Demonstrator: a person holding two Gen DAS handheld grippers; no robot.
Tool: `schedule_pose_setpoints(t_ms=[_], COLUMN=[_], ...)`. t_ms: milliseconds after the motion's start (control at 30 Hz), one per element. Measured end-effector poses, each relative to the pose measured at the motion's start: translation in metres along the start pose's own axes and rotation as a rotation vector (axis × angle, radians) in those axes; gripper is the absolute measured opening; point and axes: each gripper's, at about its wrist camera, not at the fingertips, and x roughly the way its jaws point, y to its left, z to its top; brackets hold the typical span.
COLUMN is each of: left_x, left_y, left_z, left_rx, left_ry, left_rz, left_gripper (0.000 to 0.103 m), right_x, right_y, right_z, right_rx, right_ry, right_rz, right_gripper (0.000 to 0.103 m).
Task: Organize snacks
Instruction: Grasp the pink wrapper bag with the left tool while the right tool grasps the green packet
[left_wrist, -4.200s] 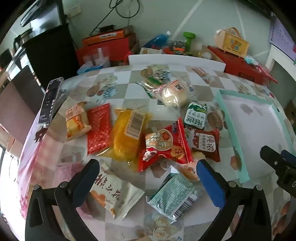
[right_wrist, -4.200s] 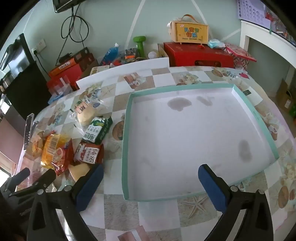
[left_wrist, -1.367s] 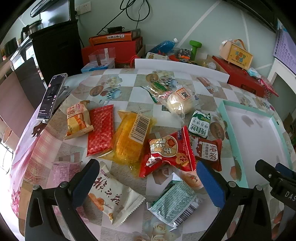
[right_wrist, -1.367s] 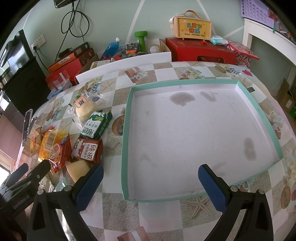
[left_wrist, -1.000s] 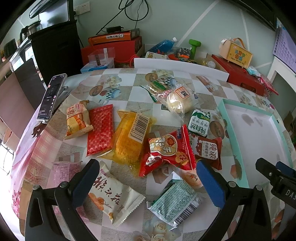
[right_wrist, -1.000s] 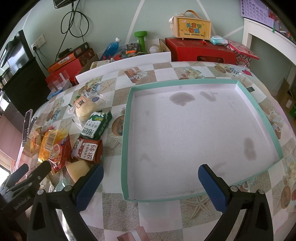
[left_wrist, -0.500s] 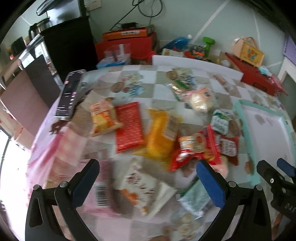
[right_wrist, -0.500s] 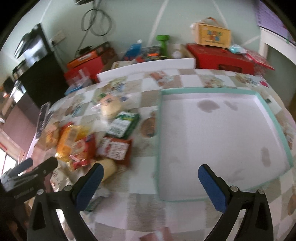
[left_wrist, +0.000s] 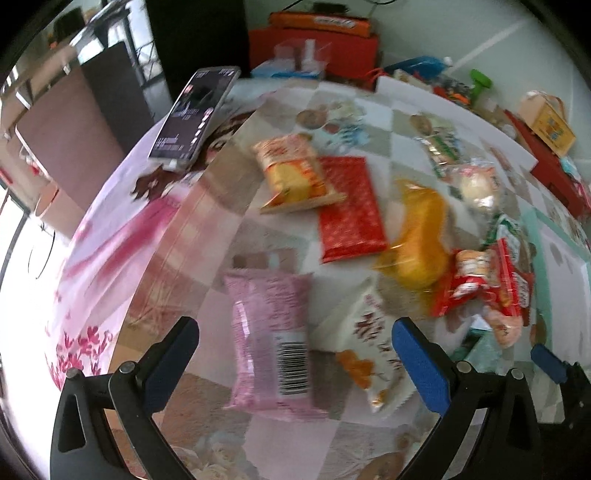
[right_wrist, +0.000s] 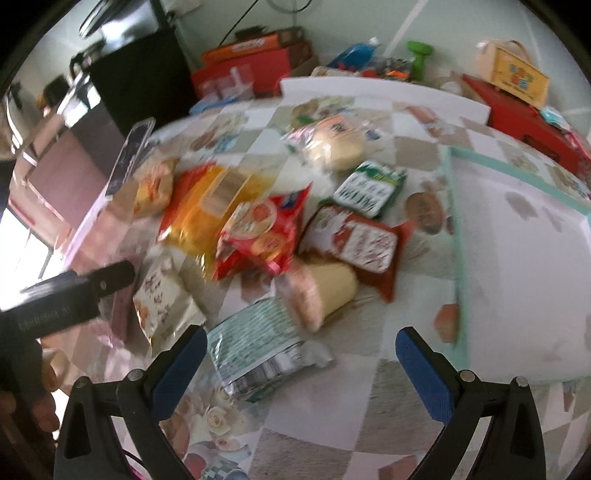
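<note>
Several snack packets lie on the patterned tablecloth. My left gripper (left_wrist: 297, 360) is open, low over the table, and a pink packet (left_wrist: 271, 339) with a barcode lies between its fingers, untouched. Just right of it is a white packet (left_wrist: 369, 347); beyond are a red packet (left_wrist: 349, 208) and a yellow bag (left_wrist: 421, 240). My right gripper (right_wrist: 301, 369) is open above a green-silver packet (right_wrist: 258, 354). Behind that lie a peach roll (right_wrist: 321, 291), a red snack bag (right_wrist: 262, 229) and a dark red packet (right_wrist: 358, 240). The teal-rimmed tray (right_wrist: 452, 206) sits to the right, holding nothing.
A phone (left_wrist: 195, 114) leans at the table's far left edge. A white board (right_wrist: 380, 94) stands along the back edge, with red boxes (right_wrist: 517, 110) and clutter behind it. The left gripper (right_wrist: 74, 291) and the hand holding it show at the left of the right wrist view.
Both grippers have swung left, blurring the views. The left now has the pink packet between its fingers; the right has left the tray for the snack pile. Both stay open.
</note>
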Motion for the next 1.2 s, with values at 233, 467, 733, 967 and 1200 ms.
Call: schedule_pose_setpoints(t_ms=[233, 467, 733, 967, 1200], left_x=[0.030, 0.032, 0.028, 0.025, 0.021], left_y=[0.014, 0.016, 0.019, 0.033, 0.028], left_z=[-0.005, -0.007, -0.002, -0.004, -0.003], left_rx=[-0.055, -0.072, -0.093, -0.132, -0.124], left_ry=[0.098, 0.101, 0.092, 0.100, 0.084], left_rz=[-0.017, -0.051, -0.085, -0.073, -0.098], left_gripper=[0.103, 0.100, 0.080, 0.060, 0.042], right_x=[0.023, 0.034, 0.037, 0.031, 0.031], right_y=[0.015, 0.028, 0.029, 0.021, 0.021], right_z=[-0.007, -0.013, -0.015, -0.011, -0.004], right_rx=[-0.057, -0.111, -0.113, -0.099, -0.092], right_ry=[0.078, 0.084, 0.064, 0.041, 0.017], right_rz=[-0.006, -0.059, -0.108, -0.124, -0.104], right_gripper=[0.103, 0.103, 0.103, 0.093, 0.069])
